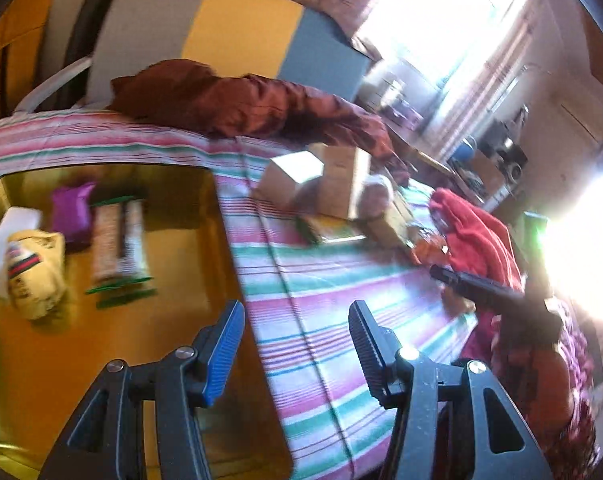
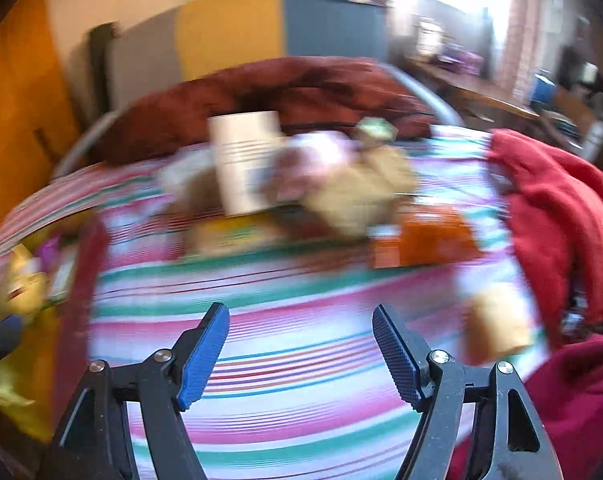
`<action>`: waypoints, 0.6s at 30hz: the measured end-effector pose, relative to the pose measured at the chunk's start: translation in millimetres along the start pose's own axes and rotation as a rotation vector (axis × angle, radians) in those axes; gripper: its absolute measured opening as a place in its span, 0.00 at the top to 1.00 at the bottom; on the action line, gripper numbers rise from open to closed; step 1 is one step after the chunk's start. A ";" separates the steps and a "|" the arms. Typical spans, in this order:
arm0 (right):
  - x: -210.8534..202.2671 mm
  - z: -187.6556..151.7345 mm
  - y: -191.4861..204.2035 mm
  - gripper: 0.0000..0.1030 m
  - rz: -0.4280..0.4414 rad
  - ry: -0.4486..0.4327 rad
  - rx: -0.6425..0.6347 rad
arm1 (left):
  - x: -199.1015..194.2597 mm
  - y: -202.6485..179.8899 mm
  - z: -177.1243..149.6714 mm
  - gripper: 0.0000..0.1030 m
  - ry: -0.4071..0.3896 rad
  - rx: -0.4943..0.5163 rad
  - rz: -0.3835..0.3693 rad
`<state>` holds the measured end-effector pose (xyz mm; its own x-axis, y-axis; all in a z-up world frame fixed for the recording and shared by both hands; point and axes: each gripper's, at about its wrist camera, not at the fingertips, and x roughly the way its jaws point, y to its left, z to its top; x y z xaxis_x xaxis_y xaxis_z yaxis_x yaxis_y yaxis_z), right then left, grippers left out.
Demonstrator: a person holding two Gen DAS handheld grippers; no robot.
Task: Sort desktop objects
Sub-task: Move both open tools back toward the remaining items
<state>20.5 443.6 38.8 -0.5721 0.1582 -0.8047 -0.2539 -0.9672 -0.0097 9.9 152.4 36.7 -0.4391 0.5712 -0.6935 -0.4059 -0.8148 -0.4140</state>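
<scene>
Sorted stuff sits in a yellow tray [image 1: 189,248] at left of the striped bedsheet [image 1: 325,300]: a purple pouch [image 1: 70,212], two long snack bars [image 1: 117,240] w/ green ends side by side, a yellow packet [image 1: 37,276] nearest the tray's left wall, and a white flat item [image 1: 5,240] partly under that packet.

Unsorted pile is further back, mid-sheet: a tilted cardboard box [image 1: 333,180] w/ a white face, a pinkish bag [image 1: 377,196] against it, a flat yellow-green book-like thing [image 1: 333,230] underneath, and an orange box [image 2: 433,236] to the right. Right wrist view is heavily blurred; a tan item [image 2: 497,320] lies apart, near the red cloth [image 2: 561,208].

Left gripper [image 1: 297,348] hovers over the tray's right edge, fingers spread wide, nothing between them. Right gripper [image 2: 299,352] hangs above bare sheet, also wide apart and holding nothing; its dark tip [image 1: 461,280] shows in left view.

Dark red blanket [image 1: 241,100] bunched at the far edge.
</scene>
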 end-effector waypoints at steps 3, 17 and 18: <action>15.9 12.1 -49.2 0.25 -0.129 0.045 0.051 | 8.2 -12.8 -1.0 0.47 0.017 0.027 -0.007; 75.4 10.2 -142.8 0.39 -0.092 0.310 0.209 | 25.6 -39.3 -9.5 0.47 0.068 0.083 -0.001; 74.6 9.6 -138.8 0.40 -0.100 0.306 0.193 | 26.1 -39.4 -10.0 0.47 0.069 0.082 0.001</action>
<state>5.6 591.5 -14.1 -0.2849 0.1556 -0.9459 -0.4556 -0.8901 -0.0092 22.5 198.4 29.0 -0.3845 0.5602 -0.7337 -0.4709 -0.8027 -0.3660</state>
